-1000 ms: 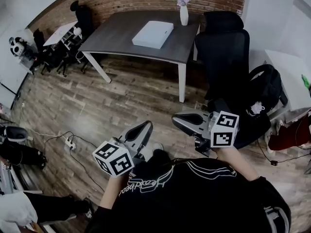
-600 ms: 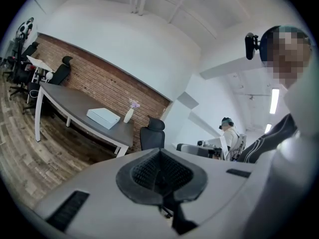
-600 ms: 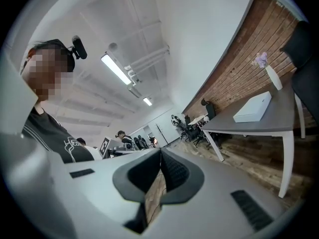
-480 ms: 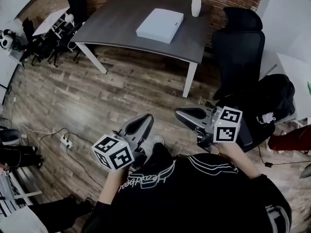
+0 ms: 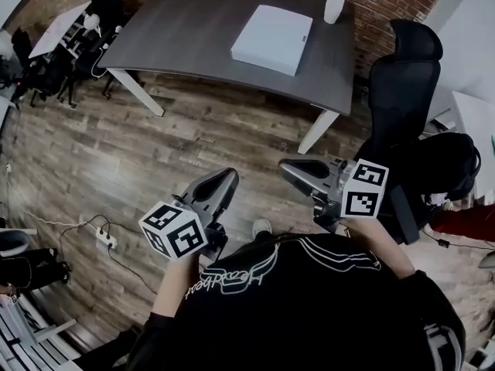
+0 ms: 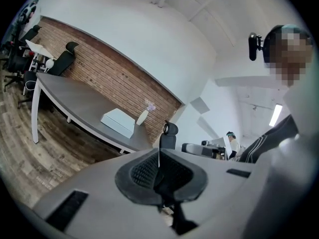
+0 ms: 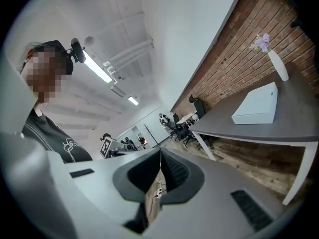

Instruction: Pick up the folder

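Note:
The folder (image 5: pixel 272 39) is a flat white case lying on the dark grey table (image 5: pixel 178 37), toward its right half. It also shows as the white folder (image 6: pixel 118 122) in the left gripper view and the folder (image 7: pixel 256 106) in the right gripper view. My left gripper (image 5: pixel 229 178) and right gripper (image 5: pixel 289 168) are held side by side over the wooden floor, well short of the table. Both point toward it. Each has its jaws shut with nothing between them, as seen on the left gripper (image 6: pixel 158 151) and the right gripper (image 7: pixel 160 156).
A white vase (image 5: pixel 335 5) with flowers stands at the table's far right corner, just beyond the folder. A black office chair (image 5: pixel 402 91) stands right of the table. A power strip (image 5: pixel 104 236) and cable lie on the floor at left. More chairs (image 5: pixel 54 76) crowd the far left.
The table and folder have come closer and lower in the head view as the person walked toward them. Both grippers moved forward together and stayed shut.

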